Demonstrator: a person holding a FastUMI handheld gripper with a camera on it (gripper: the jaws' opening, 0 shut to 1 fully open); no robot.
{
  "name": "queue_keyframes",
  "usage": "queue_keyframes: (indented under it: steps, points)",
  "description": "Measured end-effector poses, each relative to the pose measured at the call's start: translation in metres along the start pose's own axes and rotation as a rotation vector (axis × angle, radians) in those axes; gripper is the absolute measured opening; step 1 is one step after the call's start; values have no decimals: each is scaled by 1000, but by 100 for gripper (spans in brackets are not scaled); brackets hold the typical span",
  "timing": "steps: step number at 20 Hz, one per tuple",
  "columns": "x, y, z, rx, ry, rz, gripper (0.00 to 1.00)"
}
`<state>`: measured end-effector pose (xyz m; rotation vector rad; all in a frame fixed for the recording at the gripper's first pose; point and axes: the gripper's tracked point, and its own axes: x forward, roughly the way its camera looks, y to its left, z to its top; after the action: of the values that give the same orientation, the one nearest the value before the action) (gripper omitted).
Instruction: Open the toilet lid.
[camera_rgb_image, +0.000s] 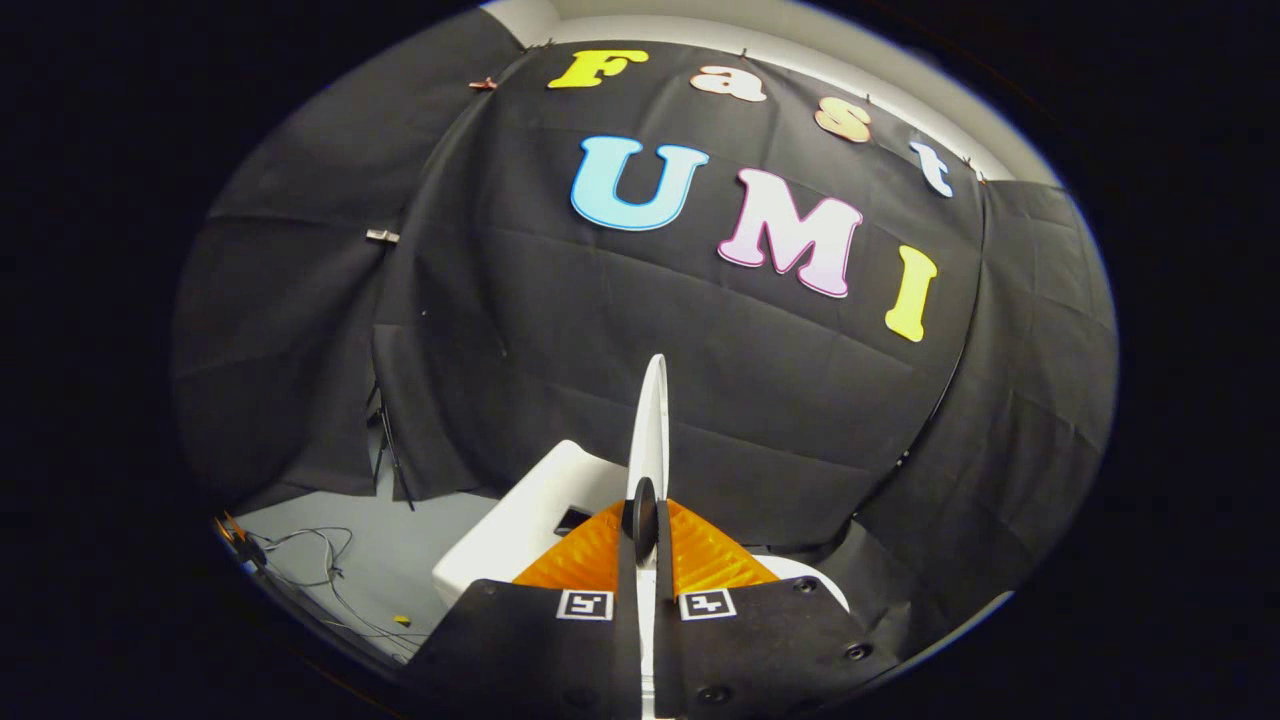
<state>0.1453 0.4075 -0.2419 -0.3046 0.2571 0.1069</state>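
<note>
The white toilet lid (651, 430) stands edge-on between my fingers, raised and running forward past the fingertips. My gripper (647, 520) is shut on the lid's thin edge, both fingers pressing its two faces. Behind and to the left of the fingers sits the white toilet body (520, 530), with a dark rectangular panel (572, 519) on its top. A small part of the white body (815, 578) also shows to the right of the fingers. The bowl and seat are hidden under the gripper.
Black cloth walls (800, 400) close in ahead and on both sides. Grey floor (400, 545) lies to the left, with loose cables (320, 560) and a small yellow scrap (402, 620). A thin stand leg (392, 455) leans by the cloth's lower edge.
</note>
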Motion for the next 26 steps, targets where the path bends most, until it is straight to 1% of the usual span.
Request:
queue_keyframes:
  steps: [2,4,5,6,7,8,9,11,13,14,21,26]
  points:
    - [1,2,-1,-24,0,-11,9]
    - [0,-1,-3,-54,-4,-41,10]
    - [0,0,-5,-61,-7,-50,11]
    - [1,0,-7,-56,-12,-42,12]
    - [0,0,-10,-52,-14,-28,18]
    - [-3,-5,-11,-48,-18,-31,27]
    - [-3,-3,-13,-45,-23,-14,36]
    - [-8,7,-19,-50,-19,25,68]
    - [-10,7,-26,-42,-17,30,100]
    - [-11,4,-25,-31,-23,27,99]
    - [-30,-15,-9,53,-60,34,98]
    - [-47,-43,23,119,-98,36,99]
